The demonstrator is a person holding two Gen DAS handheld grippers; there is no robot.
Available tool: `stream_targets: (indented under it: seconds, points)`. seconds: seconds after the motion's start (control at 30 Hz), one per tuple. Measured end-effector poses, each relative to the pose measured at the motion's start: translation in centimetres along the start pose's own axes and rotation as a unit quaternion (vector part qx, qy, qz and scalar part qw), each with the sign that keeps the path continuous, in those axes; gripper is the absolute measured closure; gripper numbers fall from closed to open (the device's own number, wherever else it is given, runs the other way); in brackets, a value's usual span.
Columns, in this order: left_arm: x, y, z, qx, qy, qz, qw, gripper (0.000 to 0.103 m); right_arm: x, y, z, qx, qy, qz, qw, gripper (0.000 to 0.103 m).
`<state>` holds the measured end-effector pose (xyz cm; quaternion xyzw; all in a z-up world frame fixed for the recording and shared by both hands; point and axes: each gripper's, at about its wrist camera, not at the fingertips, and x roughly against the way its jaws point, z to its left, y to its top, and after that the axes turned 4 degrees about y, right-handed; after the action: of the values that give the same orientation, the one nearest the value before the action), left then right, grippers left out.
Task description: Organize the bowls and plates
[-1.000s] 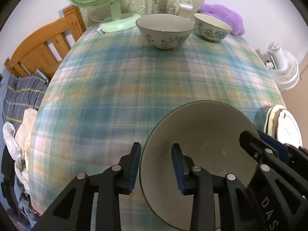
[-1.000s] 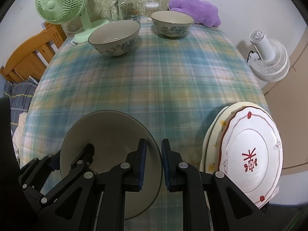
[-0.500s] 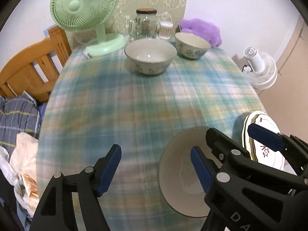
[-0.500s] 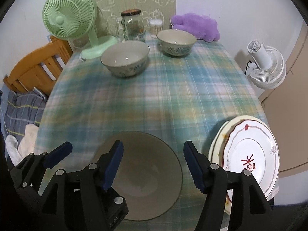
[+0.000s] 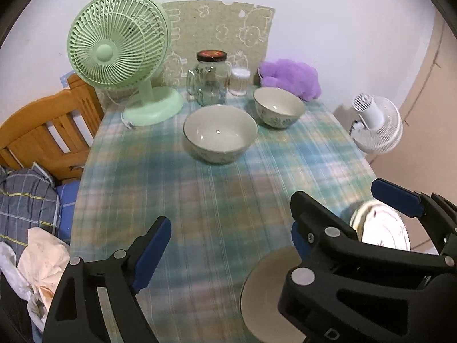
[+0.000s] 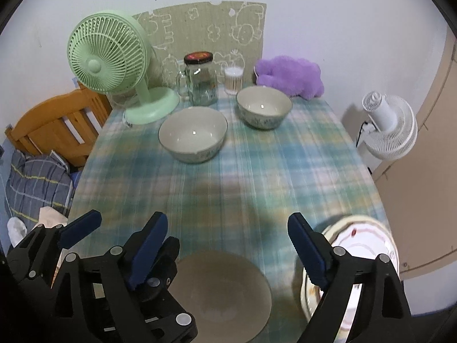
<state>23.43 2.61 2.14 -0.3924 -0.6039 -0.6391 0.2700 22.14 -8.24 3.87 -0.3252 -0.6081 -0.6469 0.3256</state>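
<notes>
A large grey bowl (image 6: 225, 291) sits on the plaid table near its front edge, also low in the left wrist view (image 5: 262, 294). My left gripper (image 5: 228, 245) and right gripper (image 6: 225, 243) are both open and empty, held above it. Two more bowls stand farther back: a wide one (image 6: 192, 134) (image 5: 220, 133) and a smaller patterned one (image 6: 264, 110) (image 5: 278, 107). A stack of plates with a red-patterned plate on top (image 6: 360, 248) (image 5: 380, 228) lies at the front right corner.
At the back of the table stand a green fan (image 6: 114, 63), a glass jar (image 6: 200, 78), a small cup (image 6: 233, 78) and a purple plush (image 6: 288, 75). A wooden chair (image 6: 54, 125) is on the left, a white fan (image 6: 388, 125) on the right.
Both grippers let go of the large grey bowl, opened wide and pulled up and back. The bowl stays on the table near the front edge.
</notes>
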Motion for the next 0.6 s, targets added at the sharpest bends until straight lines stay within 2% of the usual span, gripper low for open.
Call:
stream_targets:
  seconds: [0.3,0.47,0.6]
  points:
    - [-2.3,3.0,-1.2,0.055,0.058,-0.011,0.9968,0.015,-2.8,4.3,-1.8,0.054,0.034,-0.015,0.998,0.014]
    - [-3.4,4.8,-1.5,0.085,0.100,-0.029,0.9909,0.016,-4.7,6.6,-3.0,0.068,0.069,-0.022,0.995,0.014]
    - [-4.5,6.4,-1.4,0.100,0.124,-0.039,0.9865,0.020,-5.9,8.6,-3.0,0.084,0.068,-0.045,0.993,0.014]
